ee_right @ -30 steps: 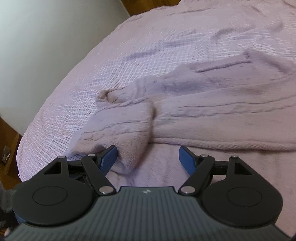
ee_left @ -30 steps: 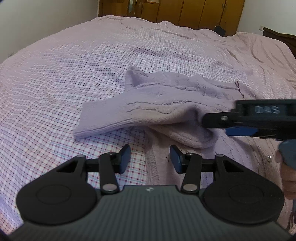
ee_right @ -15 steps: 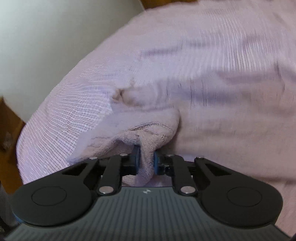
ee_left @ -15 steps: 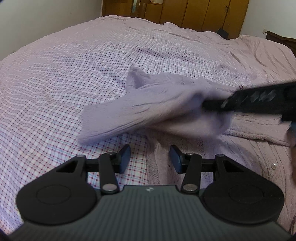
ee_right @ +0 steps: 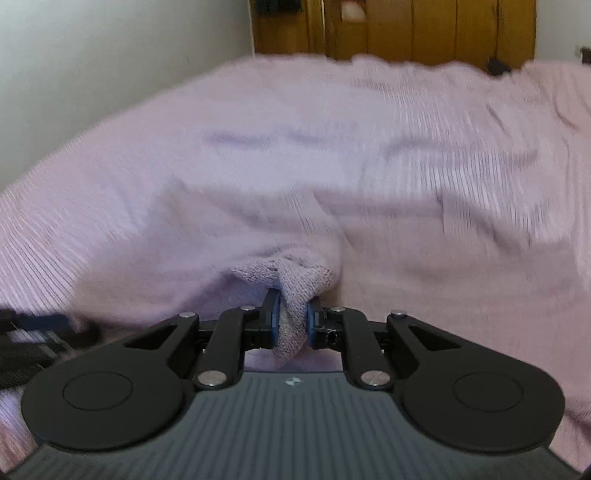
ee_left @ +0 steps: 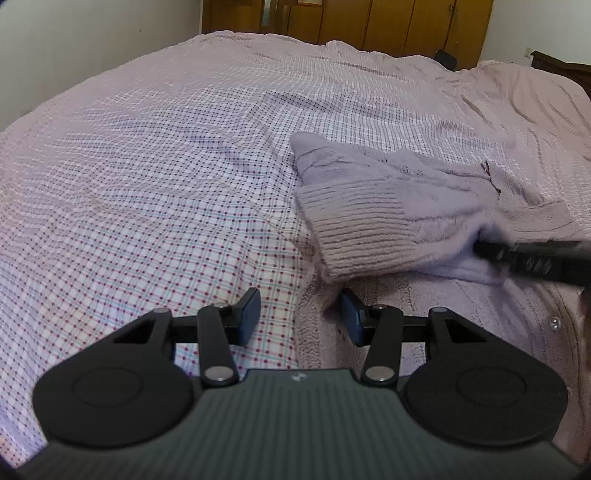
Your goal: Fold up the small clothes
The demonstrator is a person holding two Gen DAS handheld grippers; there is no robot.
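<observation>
one fuzzy lilac knit sweater (ee_left: pixel 399 206)

The cardigan (ee_left: pixel 424 206) lies on the bed (ee_left: pixel 166 166), its sleeve (ee_left: pixel 362 229) folded across it, wardrobes (ee_left: pixel 369 22) behind.

Light's soft and pretty dim indoors, no glare and no hard shadows, just a faint dark patch under the sweater cuff (ee_left: pixel 360 236). Left wrist view is mostly sharp, the checked bedsheet (ee_left: pixel 166 177) reads clearly, though the right gripper (ee_left: pixel 532 258) is smeared. Right wrist view is motion-blurred all over the bedding. Both have heavy fisheye bending and dark corners.
</observation>
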